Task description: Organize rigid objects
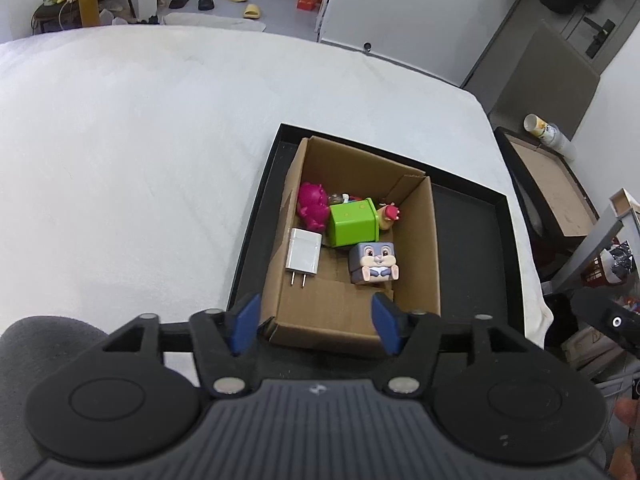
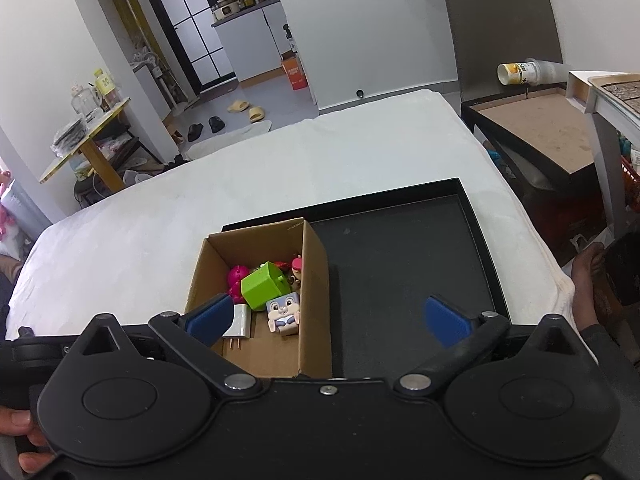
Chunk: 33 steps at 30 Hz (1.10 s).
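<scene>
Left gripper (image 1: 316, 326) above carton (image 1: 416, 248) near edge, jaws spread, empty. Right gripper (image 2: 328, 320) likewise, wider. Charger (image 1: 303, 252) inside, left wall.

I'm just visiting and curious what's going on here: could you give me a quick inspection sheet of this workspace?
Surface: white cloth-covered table bearing a black tray.
Job's things: cardboard box in the tray, holding a white charger, green cube, bunny cube, pink toy.
Clutter: nothing seen on the cloth.
Grippers: left gripper and right gripper both open, empty.
Cables: nothing seen.
Surroundings: slippers on the floor, side tables.
</scene>
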Each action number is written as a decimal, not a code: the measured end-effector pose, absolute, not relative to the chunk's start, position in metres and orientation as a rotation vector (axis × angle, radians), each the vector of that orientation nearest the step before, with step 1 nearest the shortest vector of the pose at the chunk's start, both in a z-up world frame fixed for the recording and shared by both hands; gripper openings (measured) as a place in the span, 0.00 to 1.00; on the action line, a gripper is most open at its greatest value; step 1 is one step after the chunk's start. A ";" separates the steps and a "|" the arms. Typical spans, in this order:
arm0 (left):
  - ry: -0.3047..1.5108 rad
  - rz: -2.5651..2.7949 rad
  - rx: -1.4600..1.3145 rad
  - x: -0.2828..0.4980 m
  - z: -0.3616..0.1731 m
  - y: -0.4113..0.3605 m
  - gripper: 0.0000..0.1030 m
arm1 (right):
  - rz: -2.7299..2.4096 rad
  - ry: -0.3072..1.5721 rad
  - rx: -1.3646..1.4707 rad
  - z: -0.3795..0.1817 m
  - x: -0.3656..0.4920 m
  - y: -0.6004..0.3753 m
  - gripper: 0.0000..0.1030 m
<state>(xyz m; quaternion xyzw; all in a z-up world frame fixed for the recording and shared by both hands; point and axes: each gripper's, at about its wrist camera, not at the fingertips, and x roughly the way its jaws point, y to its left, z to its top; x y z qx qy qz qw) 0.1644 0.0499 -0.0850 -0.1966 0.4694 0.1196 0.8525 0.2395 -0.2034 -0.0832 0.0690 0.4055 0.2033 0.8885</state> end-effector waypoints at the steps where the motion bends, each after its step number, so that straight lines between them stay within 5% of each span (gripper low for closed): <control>1: 0.982 0.252 -0.409 0.162 -0.082 0.049 0.66 | 0.424 0.842 0.145 -0.083 0.238 -0.204 1.00; 9: 0.932 0.234 -0.380 0.144 -0.060 0.043 0.87 | 0.448 0.845 0.162 -0.075 0.224 -0.211 1.00; 33: 0.798 0.124 -0.337 0.082 -0.006 0.034 0.99 | 0.442 0.769 0.155 -0.036 0.184 -0.235 1.00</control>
